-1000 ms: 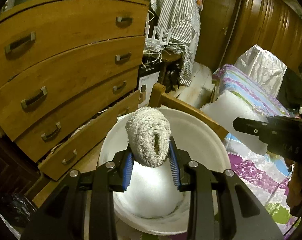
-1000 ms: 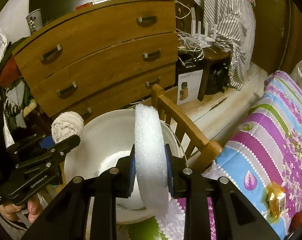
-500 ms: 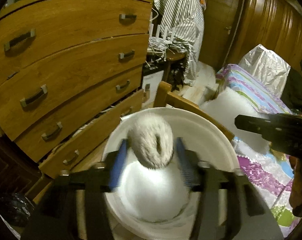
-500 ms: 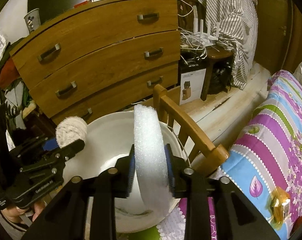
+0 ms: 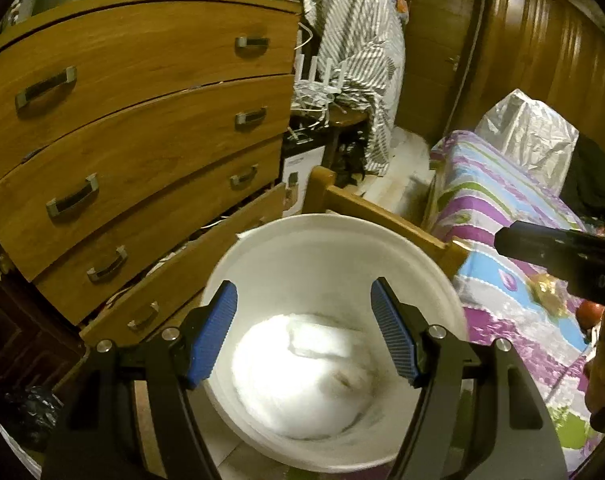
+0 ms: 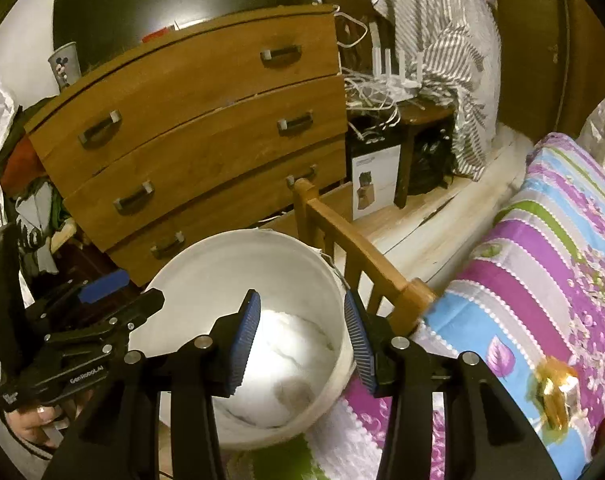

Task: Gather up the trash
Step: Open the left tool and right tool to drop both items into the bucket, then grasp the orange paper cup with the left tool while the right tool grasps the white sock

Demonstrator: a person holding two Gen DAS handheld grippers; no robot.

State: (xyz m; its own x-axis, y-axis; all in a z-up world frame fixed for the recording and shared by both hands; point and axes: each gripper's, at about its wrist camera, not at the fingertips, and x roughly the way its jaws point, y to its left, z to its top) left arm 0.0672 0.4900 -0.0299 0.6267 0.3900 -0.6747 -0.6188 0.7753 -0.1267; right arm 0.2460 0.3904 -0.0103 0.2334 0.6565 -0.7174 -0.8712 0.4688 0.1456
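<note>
Left wrist view: my left gripper hangs over the white bucket, jaws still spreading, nothing between the blue pads. White foam lies blurred at the bucket's bottom. The right gripper's black body juts in from the right edge.

Right wrist view: my right gripper stands parted and empty over the same bucket; foam inside. Gold wrapper on the striped bedspread.
</note>
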